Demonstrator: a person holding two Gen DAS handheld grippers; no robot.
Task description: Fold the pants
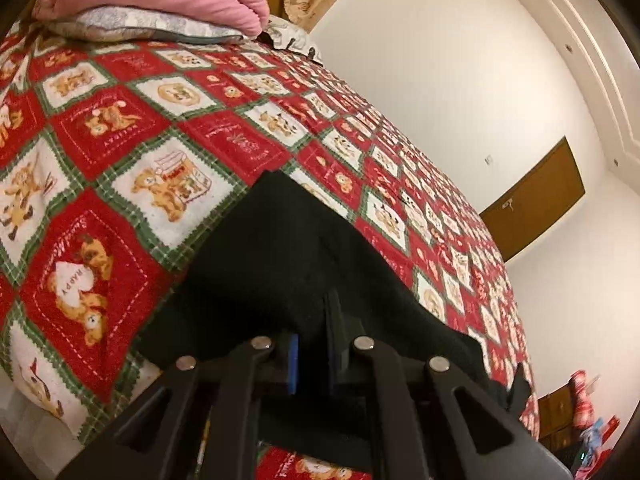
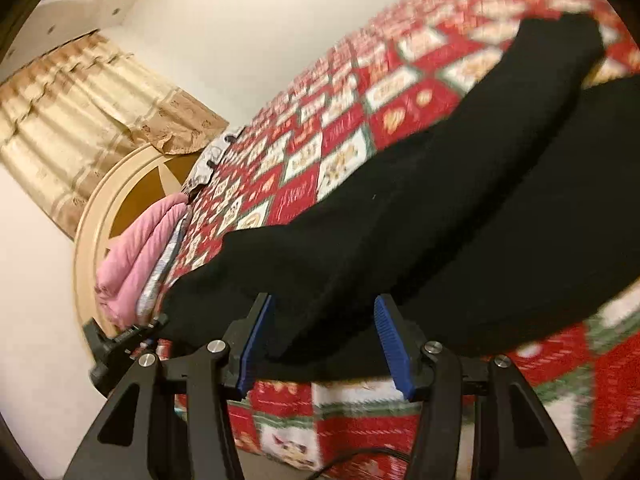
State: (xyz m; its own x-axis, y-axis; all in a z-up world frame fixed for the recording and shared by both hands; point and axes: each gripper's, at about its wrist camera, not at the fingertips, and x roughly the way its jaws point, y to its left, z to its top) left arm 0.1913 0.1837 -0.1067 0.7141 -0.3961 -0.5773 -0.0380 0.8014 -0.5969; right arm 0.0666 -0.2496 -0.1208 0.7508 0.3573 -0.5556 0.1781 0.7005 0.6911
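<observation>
The left gripper [image 1: 312, 340] is clamped narrow on an edge of the black fabric pants [image 1: 280, 248]. The right gripper [image 2: 324, 340] stands wide, its blue pads [image 2: 390, 340] either side of the pants' near edge. The pants lie stretched across the bed's red, white and green teddy-bear quilt [image 1: 120, 128], with a folded pink blanket [image 2: 136, 248] near the headboard.

"HAPPY" — upside down on a white heart, red square of the quilt [image 1: 72, 286].
</observation>
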